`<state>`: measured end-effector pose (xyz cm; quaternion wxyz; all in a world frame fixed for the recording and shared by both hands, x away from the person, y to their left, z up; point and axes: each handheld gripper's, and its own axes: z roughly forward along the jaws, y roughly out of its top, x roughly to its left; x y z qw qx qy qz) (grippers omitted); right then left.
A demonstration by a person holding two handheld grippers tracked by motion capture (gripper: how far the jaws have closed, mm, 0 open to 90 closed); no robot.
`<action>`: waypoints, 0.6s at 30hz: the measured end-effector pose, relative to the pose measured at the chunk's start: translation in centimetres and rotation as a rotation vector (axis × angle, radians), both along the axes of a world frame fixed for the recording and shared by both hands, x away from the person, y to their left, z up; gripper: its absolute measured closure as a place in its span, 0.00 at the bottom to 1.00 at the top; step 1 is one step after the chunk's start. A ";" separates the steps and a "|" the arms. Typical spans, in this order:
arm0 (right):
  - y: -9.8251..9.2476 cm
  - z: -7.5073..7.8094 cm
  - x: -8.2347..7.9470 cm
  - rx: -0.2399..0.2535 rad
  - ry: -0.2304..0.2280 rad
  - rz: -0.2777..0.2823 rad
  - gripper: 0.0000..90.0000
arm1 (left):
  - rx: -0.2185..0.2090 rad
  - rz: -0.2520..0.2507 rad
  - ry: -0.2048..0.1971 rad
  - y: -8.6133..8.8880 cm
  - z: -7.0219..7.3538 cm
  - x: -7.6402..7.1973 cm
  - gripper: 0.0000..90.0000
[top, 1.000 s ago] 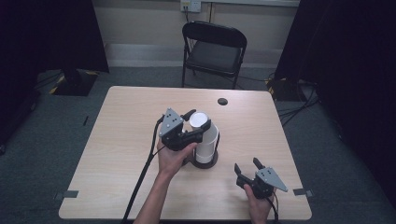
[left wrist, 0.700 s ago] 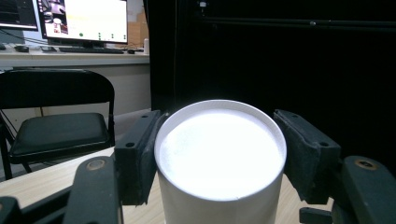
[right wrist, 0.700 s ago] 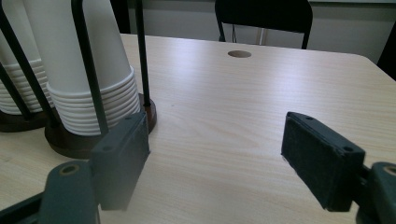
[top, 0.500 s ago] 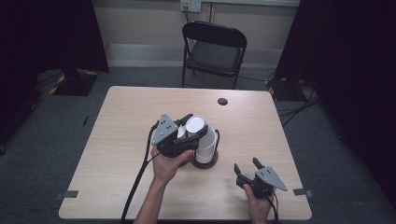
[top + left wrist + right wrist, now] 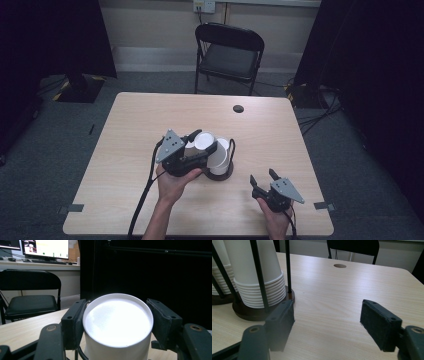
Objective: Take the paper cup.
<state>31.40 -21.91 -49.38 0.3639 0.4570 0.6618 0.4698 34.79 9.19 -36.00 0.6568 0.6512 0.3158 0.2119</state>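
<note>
Jaws first: the left gripper point(image 5: 200, 142) has its two black jaws either side of the top white cup point(image 5: 117, 325), and in the left gripper view the left pad looks pressed to the cup wall while the right pad stands just off it, so whether the grip is firm, I cannot tell. Over on the near right corner of the table point(image 5: 130, 130), the right gripper point(image 5: 264, 179) sits with its jaws spread wide and nothing between them, held by the right hand point(image 5: 272, 212). The left hand point(image 5: 175, 182) carries its gripper from below, cable trailing off the near edge.

The cup's flat bottom faces up, bright white, topping an inverted stack of cups point(image 5: 258, 277) that stands on a dark round base point(image 5: 259, 312) with thin black rods point(image 5: 260, 277) rising around it. That holder sits near the middle of the table, just in front of the left hand. A second stack shows at the left edge of the right gripper view. Beyond the far edge stands a black folding chair point(image 5: 227, 52).
</note>
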 end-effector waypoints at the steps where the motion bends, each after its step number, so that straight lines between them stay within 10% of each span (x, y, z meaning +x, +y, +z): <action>1: 0.0 0.0 0.0 -0.001 0.002 0.000 0.31 | -0.004 -0.007 -0.001 0.3 -0.2 -0.2 0.39; 18: 0.5 0.0 -0.3 -0.020 -0.019 0.049 0.39 | -0.066 -0.031 0.068 1.9 -2.8 -2.1 0.39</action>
